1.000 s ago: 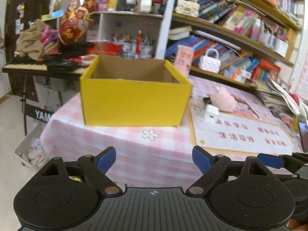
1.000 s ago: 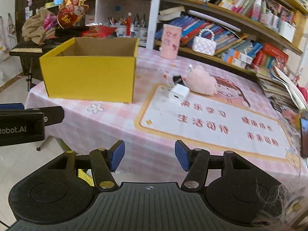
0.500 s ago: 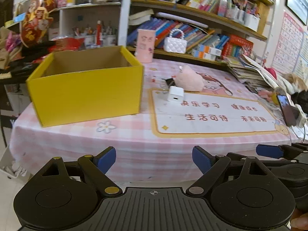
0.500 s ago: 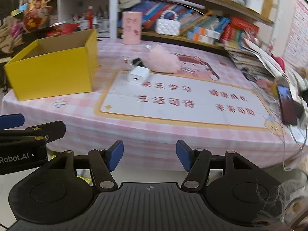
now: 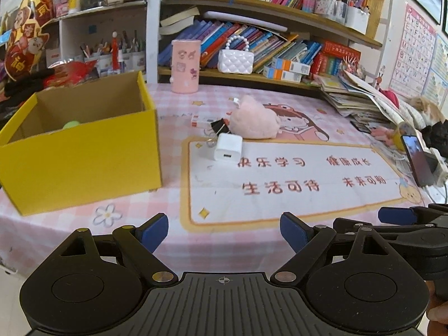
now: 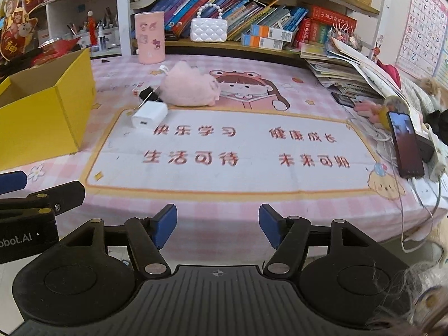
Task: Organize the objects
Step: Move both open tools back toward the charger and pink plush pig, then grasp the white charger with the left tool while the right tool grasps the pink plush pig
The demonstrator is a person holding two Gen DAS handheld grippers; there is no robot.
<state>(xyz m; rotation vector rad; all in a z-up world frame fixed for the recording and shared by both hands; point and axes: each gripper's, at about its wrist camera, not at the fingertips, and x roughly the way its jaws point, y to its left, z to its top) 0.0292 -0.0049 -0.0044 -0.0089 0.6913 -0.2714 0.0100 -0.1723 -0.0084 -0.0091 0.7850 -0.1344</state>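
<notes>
White charger (image 5: pixel 228 147) lies untouched; left gripper (image 5: pixel 224 228) and right gripper (image 6: pixel 217 224) gape wide, empty.

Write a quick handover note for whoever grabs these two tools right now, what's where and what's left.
Left tool: open, empty, at the table's near edge.
Right tool: open, empty, beside it.
Yellow box sits at the left; something green is already inside.
Still out on the mat: white charger, black clip, pink plush toy.
Left to do, probably: box those three.
</notes>
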